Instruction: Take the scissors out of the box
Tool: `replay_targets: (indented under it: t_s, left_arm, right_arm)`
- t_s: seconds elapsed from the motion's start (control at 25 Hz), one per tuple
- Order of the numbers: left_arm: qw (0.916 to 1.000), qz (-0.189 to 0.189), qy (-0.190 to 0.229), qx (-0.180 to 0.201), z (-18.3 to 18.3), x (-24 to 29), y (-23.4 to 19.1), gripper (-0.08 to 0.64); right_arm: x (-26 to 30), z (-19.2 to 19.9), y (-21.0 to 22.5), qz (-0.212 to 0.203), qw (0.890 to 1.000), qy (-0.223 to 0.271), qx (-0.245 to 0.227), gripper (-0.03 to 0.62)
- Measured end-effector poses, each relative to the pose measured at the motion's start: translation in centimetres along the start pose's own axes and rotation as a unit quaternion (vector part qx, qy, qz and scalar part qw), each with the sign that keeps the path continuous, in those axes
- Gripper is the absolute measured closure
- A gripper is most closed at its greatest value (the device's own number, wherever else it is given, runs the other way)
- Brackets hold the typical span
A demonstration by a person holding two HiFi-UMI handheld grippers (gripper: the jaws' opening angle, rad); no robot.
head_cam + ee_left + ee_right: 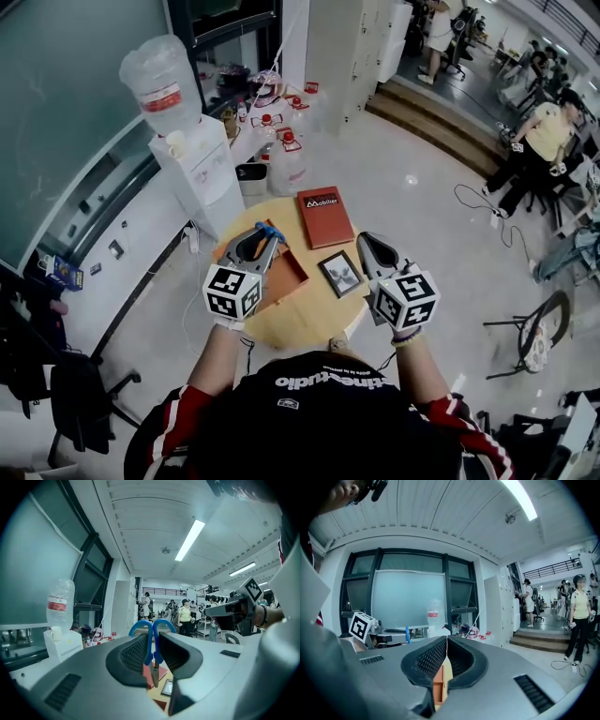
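The left gripper (265, 235) clamps the blue-handled scissors (148, 644) between its jaws, over the box (289, 273), while the right gripper (446, 640) is closed and empty.

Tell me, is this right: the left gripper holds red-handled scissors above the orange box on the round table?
Wrong on colour: the left gripper view shows the left gripper holding blue-handled scissors, not red, above the orange box on the round table.

In the head view, the left gripper (263, 240) covers most of the scissors (271, 228) and part of the box (292, 273).
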State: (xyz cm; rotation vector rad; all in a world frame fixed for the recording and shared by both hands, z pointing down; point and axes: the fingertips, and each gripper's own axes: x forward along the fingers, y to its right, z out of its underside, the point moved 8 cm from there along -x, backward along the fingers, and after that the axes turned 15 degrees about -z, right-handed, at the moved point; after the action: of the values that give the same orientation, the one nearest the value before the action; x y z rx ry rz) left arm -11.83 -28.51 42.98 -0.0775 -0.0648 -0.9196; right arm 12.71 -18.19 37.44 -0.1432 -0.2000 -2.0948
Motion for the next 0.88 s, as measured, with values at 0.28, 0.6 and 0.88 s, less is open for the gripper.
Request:
replay_targets:
  t_s: [0.28,0.6,0.88]
  left_arm:
    - [0.9997,-0.009,0.017,0.015,-2.2,0.2,0.1,0.466]
    - [0.9995,-0.016,0.022,0.018,-3.2,-0.2,-0.2,0.466]
    - [0.999,-0.031,0.028,0.016,-3.6,-1.2,-0.5,0.466]
  right_arm:
    - [-0.8,-1.0,0.5,0.013,1.0,0.015,-0.005,0.563]
    - [-1.3,-1.4,0.6,0.019,0.999,0.028,-0.009,0.563]
    - [-1.8,-1.2,0.3,0.022,0.999,0.03,-0.011,0.563]
